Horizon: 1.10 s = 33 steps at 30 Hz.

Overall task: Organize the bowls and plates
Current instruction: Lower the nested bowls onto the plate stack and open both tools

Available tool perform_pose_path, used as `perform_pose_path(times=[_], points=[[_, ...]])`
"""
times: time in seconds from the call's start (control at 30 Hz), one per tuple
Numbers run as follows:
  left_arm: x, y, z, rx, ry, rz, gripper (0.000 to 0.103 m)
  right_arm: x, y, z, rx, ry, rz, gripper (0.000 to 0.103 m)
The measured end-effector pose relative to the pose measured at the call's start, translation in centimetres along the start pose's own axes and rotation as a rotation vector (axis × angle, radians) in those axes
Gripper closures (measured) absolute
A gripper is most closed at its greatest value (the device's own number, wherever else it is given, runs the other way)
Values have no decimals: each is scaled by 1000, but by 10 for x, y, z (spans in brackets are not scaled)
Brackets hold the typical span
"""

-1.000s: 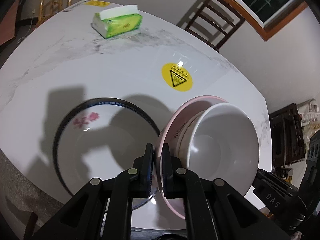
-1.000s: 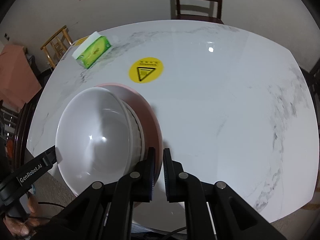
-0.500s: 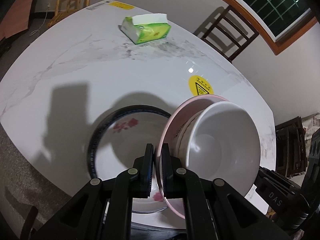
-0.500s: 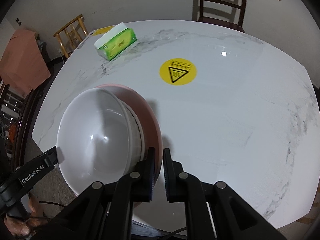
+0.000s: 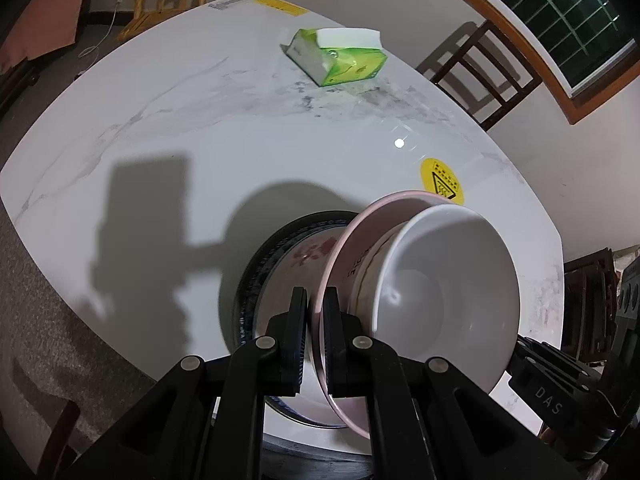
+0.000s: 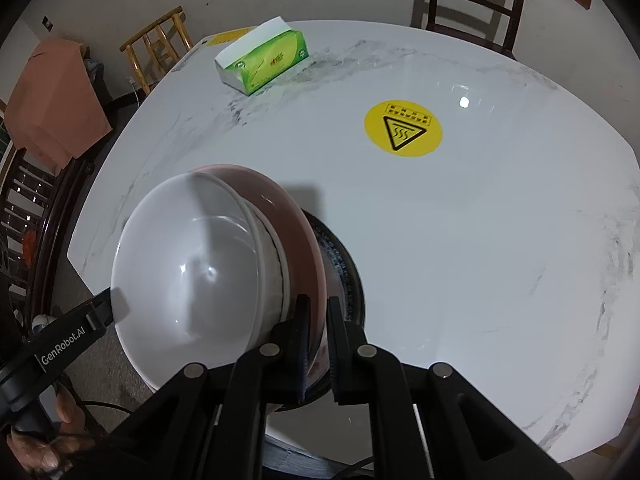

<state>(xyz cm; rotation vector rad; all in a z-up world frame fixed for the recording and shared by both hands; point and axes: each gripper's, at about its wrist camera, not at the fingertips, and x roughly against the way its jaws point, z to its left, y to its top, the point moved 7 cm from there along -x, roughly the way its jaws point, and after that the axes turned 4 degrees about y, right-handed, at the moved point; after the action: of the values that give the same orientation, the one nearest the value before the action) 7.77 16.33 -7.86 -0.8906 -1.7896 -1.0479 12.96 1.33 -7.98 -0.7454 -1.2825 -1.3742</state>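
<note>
A pink plate point(image 5: 352, 248) point(image 6: 294, 216) hangs tilted above the table, carrying a white bowl point(image 5: 448, 292) point(image 6: 192, 272) nested in a second, lettered bowl point(image 5: 370, 264). My left gripper point(image 5: 315, 312) is shut on the pink plate's rim on one side. On the opposite rim my right gripper point(image 6: 316, 320) is shut too. Directly beneath the stack a dark-rimmed plate point(image 5: 276, 264) point(image 6: 344, 264) with pink flowers lies on the white marble table point(image 5: 160, 140), mostly hidden by the stack.
A green tissue box point(image 5: 340, 60) point(image 6: 264, 64) sits at the far side, and a yellow warning sticker point(image 5: 442, 186) point(image 6: 402, 128) lies near the middle. Wooden chairs point(image 5: 476, 72) stand around the table. A hand point(image 6: 40, 440) grips the left tool's handle; the table's near edge lies just below the stack.
Both grippers carried the pink plate and its bowls sideways across the table. The dark-rimmed plate, earlier beside the stack, now lies under it. Both grips stayed shut.
</note>
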Motion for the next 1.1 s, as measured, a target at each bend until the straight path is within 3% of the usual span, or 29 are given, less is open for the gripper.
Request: perform_pose_path(times=[0.87, 1.1], points=[[-14, 0, 13, 6, 10, 3, 99, -19, -7, 2, -37, 37, 28, 92], [-14, 2, 13, 10, 4, 2, 99, -16, -7, 6, 29, -20, -12, 92]])
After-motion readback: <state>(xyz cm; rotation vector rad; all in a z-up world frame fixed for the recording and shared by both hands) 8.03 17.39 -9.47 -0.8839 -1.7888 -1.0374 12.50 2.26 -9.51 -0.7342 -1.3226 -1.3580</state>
